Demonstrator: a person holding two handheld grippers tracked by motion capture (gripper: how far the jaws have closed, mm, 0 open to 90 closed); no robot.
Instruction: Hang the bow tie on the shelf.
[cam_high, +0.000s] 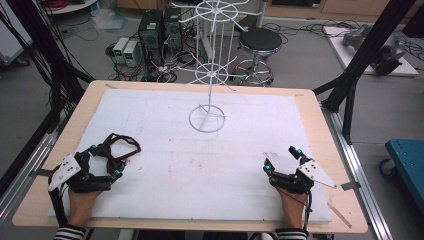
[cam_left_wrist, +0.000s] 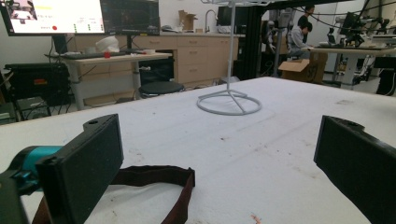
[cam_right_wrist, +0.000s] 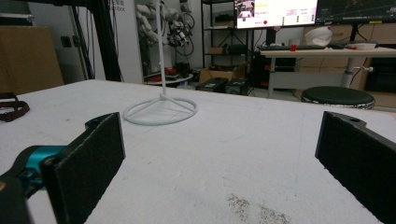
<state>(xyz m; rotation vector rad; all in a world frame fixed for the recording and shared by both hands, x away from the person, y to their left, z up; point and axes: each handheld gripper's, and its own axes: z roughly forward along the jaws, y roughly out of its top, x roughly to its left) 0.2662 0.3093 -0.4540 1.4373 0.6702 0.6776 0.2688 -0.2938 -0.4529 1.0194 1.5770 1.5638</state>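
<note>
Your wooden table (cam_high: 310, 107) carries a white foam mat (cam_high: 165, 130). Towards the far middle of the mat stands a tall white wire display rack (cam_high: 207, 75) on a ring base. Nearer you and well left of the rack lies a dark maroon strap (cam_high: 122, 147), perhaps a looped band. Your left gripper (cam_high: 104, 160) rests at the strap, jaws spread wide around its near end. Your right gripper (cam_high: 282, 159) sits nearer you and right of the rack, jaws wide apart, holding nothing.

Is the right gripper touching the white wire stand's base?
Apart. The high view shows bare white mat between the right gripper and the stand's ring base.
</note>
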